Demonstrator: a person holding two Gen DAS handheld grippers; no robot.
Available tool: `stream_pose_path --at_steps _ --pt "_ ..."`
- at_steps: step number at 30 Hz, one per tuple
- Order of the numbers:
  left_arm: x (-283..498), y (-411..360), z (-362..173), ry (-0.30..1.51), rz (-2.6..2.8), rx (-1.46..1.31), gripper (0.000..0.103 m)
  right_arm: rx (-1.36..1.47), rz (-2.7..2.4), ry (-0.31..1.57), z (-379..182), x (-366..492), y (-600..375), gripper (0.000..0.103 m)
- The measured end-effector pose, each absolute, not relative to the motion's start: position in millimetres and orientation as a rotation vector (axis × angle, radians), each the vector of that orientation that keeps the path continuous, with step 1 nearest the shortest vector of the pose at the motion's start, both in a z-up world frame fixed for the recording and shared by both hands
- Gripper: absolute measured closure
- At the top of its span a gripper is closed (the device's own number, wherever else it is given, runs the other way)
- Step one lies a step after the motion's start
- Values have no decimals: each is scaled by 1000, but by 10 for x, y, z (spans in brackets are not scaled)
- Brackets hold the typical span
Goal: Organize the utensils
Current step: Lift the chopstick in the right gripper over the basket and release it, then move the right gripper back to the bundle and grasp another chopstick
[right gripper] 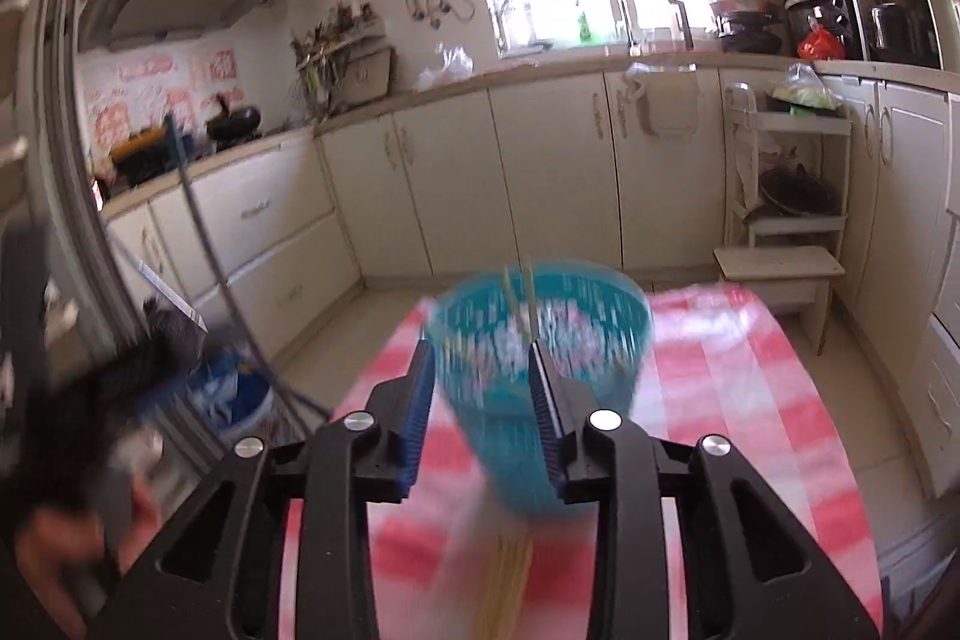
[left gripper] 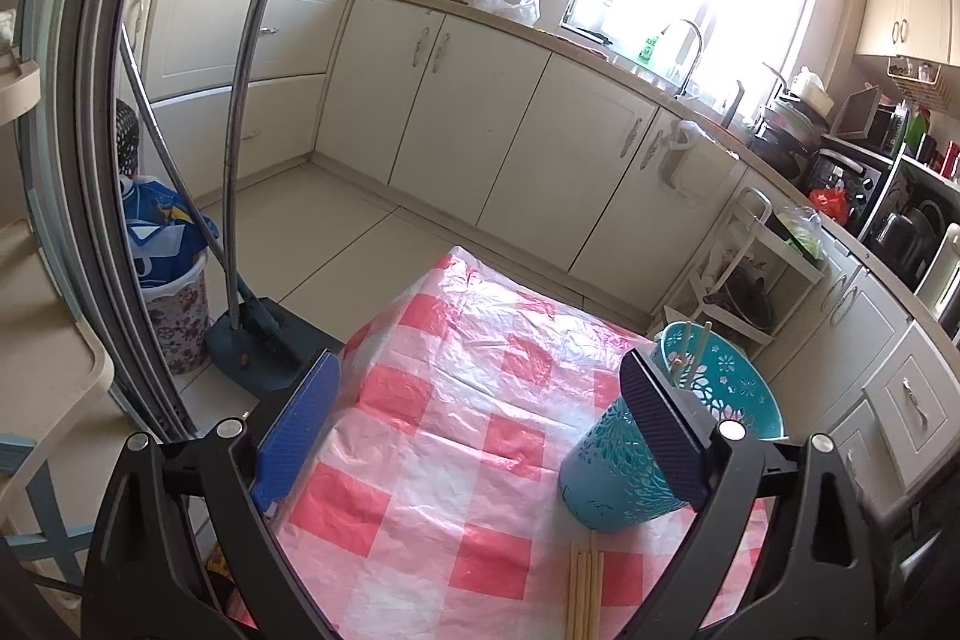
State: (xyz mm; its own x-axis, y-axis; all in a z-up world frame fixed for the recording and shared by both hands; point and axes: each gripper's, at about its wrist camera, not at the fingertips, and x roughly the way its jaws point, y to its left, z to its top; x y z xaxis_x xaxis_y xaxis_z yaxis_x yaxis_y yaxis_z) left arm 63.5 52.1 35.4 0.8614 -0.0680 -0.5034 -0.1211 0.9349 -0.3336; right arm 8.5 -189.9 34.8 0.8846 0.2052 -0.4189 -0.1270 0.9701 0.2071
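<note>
A teal perforated utensil holder (left gripper: 624, 472) stands on the red-and-white checked tablecloth (left gripper: 450, 400), with two pale chopsticks (left gripper: 695, 352) standing in it. Several loose chopsticks (left gripper: 585, 595) lie on the cloth in front of it. My left gripper (left gripper: 480, 418) is open and empty, its right finger just in front of the holder. In the right wrist view, which is blurred, my right gripper (right gripper: 480, 400) is open and empty, with the holder (right gripper: 576, 340) behind its fingers and the loose chopsticks (right gripper: 504, 586) below.
A mop and dustpan (left gripper: 258, 340) and a floral waste bin (left gripper: 174, 310) stand on the floor left of the table. A white rack (right gripper: 786, 184) and step stool (right gripper: 780, 280) stand beyond the table's far right. Kitchen cabinets line the walls.
</note>
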Motion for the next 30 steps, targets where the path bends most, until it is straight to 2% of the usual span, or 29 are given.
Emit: stream_pose_path --at_steps 6,10,24,27,30 --pt "462 439 438 495 32 -279 11 186 101 640 -329 -575 -2034 68" --pt "322 386 463 472 29 -219 9 257 28 710 -563 -735 -2193 68" --pt "-245 333 112 580 -1 -132 8 196 79 732 -609 -896 -2004 68" --pt "-293 375 12 610 9 -141 8 196 77 778 -737 -810 -2008 73" --pt "-287 383 -59 631 24 -131 8 192 88 803 -813 -653 -1964 74"
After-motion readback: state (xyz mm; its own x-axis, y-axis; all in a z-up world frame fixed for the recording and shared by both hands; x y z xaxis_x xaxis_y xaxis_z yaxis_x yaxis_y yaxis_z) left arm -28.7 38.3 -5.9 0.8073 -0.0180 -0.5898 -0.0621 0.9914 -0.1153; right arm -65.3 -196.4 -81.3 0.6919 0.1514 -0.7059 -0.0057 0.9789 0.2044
